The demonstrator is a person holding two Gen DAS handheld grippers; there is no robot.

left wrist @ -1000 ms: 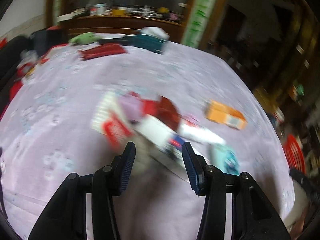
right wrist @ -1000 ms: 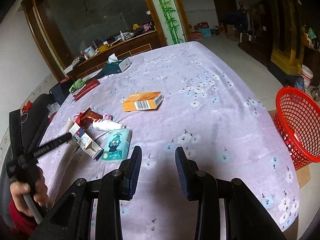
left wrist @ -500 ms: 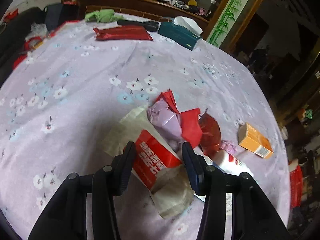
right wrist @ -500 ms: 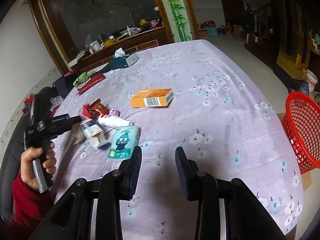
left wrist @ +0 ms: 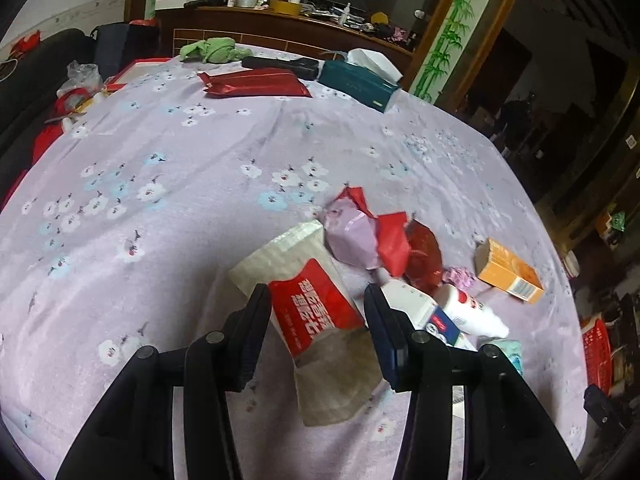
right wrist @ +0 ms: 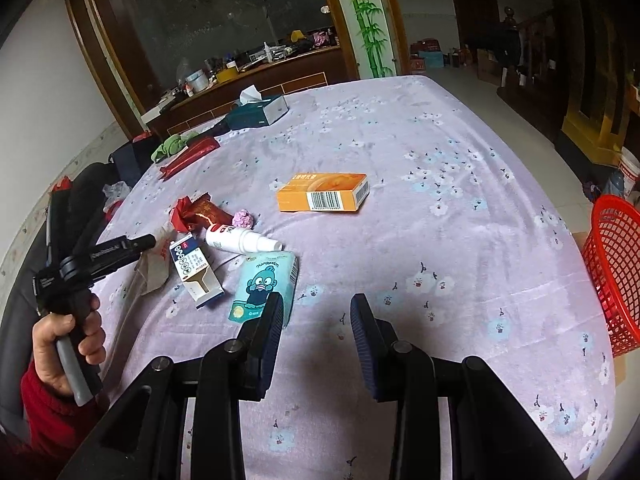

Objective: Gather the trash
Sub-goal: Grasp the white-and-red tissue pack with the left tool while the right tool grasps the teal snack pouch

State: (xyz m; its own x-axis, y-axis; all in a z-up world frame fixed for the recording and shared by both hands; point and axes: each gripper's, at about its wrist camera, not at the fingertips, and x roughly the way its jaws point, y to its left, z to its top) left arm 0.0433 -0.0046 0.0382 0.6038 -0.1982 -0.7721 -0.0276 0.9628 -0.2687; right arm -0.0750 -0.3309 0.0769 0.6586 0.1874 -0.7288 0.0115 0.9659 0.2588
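A red and white wrapper lies crumpled on the lilac tablecloth. My left gripper hangs over it, open, with the wrapper between its jaws; from the right wrist view the left gripper is at the pile's left edge. Beside the wrapper lie a purple wrapper, red wrappers, a white bottle, a small blue and white carton and an orange box. My right gripper is open and holds nothing, just right of a teal tissue packet.
A red mesh basket stands on the floor past the table's right edge. At the far end lie a teal tissue box, a green cloth and a flat red packet. A hand in a red sleeve holds the left gripper.
My left gripper has come forward and down over the pile until the red and white wrapper lies between its jaws. My right gripper has drifted slightly left. Neither has changed its opening.
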